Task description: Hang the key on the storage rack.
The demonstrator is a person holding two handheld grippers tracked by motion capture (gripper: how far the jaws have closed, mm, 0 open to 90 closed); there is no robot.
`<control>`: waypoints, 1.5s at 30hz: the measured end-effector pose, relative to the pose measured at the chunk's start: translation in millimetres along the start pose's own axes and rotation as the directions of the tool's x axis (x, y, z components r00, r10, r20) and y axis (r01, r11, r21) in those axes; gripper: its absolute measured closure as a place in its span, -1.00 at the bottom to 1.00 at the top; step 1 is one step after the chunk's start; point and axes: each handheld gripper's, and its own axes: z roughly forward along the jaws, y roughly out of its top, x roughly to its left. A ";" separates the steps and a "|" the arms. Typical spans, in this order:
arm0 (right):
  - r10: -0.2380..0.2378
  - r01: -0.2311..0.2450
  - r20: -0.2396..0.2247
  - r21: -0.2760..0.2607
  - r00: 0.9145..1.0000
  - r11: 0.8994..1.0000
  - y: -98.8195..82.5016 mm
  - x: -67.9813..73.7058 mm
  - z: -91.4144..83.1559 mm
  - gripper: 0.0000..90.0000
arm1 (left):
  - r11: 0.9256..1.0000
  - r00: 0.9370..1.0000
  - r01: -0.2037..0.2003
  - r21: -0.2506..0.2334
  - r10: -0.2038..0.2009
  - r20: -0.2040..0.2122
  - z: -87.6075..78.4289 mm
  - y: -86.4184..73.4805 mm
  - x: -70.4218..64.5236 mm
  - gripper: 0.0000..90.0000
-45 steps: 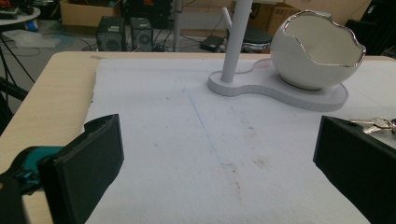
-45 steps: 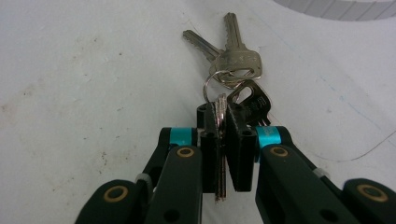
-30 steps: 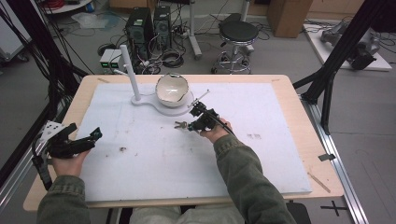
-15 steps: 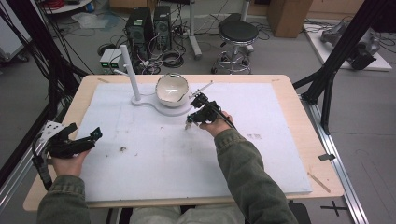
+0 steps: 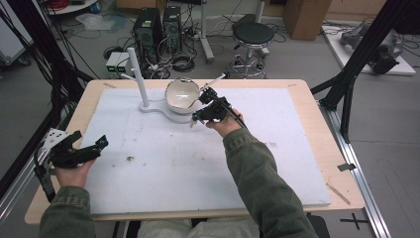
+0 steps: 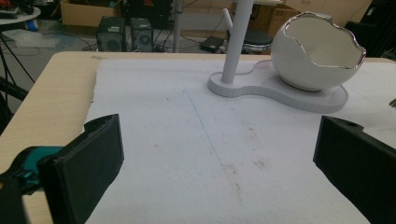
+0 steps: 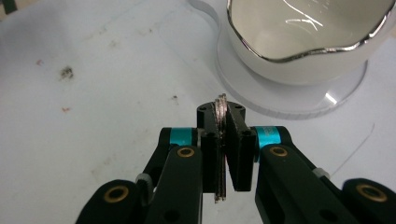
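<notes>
Resting at about 8 o'clock on the table, the left gripper has its jaws wide apart and holds nothing; in the left gripper view the two black pads stand far from each other over the white mat. It stays in the same place as a second ago.

Further right, at about 12 o'clock, stands the white stand with its post and the egg-shaped bowl. The bowl has a silver, broken-looking rim.

The right gripper is what has changed. A second ago it was down on the mat near a small dark thing; now it is lifted and moved a little toward the bowl, just beside the stand's base. In the right gripper view its jaws are closed tight on a thin metal ring, seen edge-on between the pads, so I judge the pick is done and the carry to the bowl is in hand. The bowl's mouth is at 1 o'clock from the jaws, near but not yet under them.

Hard to tell: the ring may be a key ring or two thin rings together, because only its edge shows. In the high view it is too small to make out, and whether keys hang below it is hidden by the jaws. The inside bottom of the bowl is cut off.
</notes>
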 end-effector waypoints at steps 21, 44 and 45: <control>-0.013 0.007 -0.070 -0.080 0.998 0.997 52.1 9.9 -10.6 0.89 | 1.000 1.000 0.000 0.004 0.000 0.003 0.2 -0.3 -0.5 -0.95; -0.029 0.015 -0.114 -0.125 0.993 0.992 101.7 14.9 -20.9 0.89 | 1.000 1.000 0.008 0.001 -0.008 0.008 0.1 -0.1 0.2 -0.95; -0.035 0.021 -0.114 -0.123 0.993 0.992 107.3 16.3 -20.9 0.89 | 1.000 1.000 0.009 0.001 -0.009 0.008 0.2 -0.1 0.2 -0.95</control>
